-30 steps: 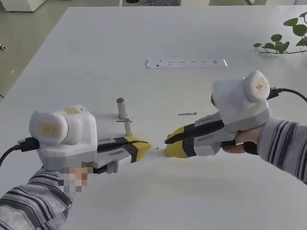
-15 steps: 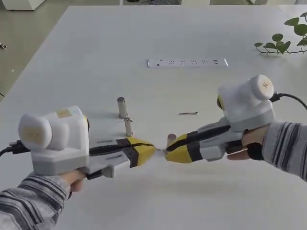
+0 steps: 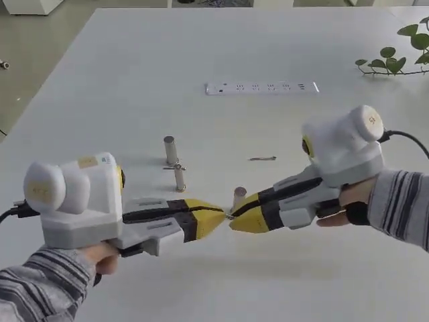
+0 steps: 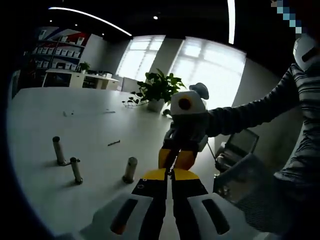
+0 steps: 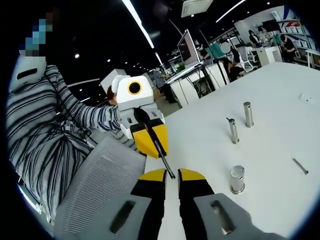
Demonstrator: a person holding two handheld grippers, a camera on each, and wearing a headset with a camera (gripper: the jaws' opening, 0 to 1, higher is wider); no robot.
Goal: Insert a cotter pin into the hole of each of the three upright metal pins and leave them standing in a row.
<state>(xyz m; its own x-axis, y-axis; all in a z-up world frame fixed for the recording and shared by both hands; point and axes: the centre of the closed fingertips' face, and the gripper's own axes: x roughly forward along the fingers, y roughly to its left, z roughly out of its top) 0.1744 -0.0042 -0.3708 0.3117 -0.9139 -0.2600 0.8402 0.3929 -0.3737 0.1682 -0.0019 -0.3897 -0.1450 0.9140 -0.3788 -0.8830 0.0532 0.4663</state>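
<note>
The left gripper [image 3: 222, 215] has its fingers pressed together on a thin cotter pin [image 5: 169, 169], which sticks out past their yellow tips. The pin's free end reaches into the narrow gap between the fingers of the right gripper [image 3: 234, 220]; whether those fingers pinch it or stand slightly apart cannot be told. The two grippers meet tip to tip, low over the table [image 3: 268, 282]. Just behind the meeting tips the nearest metal pin [image 3: 239, 196] stands upright on the table. Two more stand to the left of it: the middle pin [image 3: 179, 178], with a thin cross-piece near its top, and the far pin [image 3: 169, 149] just beyond. A loose cotter pin [image 3: 262, 159] lies flat on the table, apart to the right of those two. Further back lies a white power strip [image 3: 261, 88], and a leafy plant [image 3: 402, 57] trails at the table's right edge.
</note>
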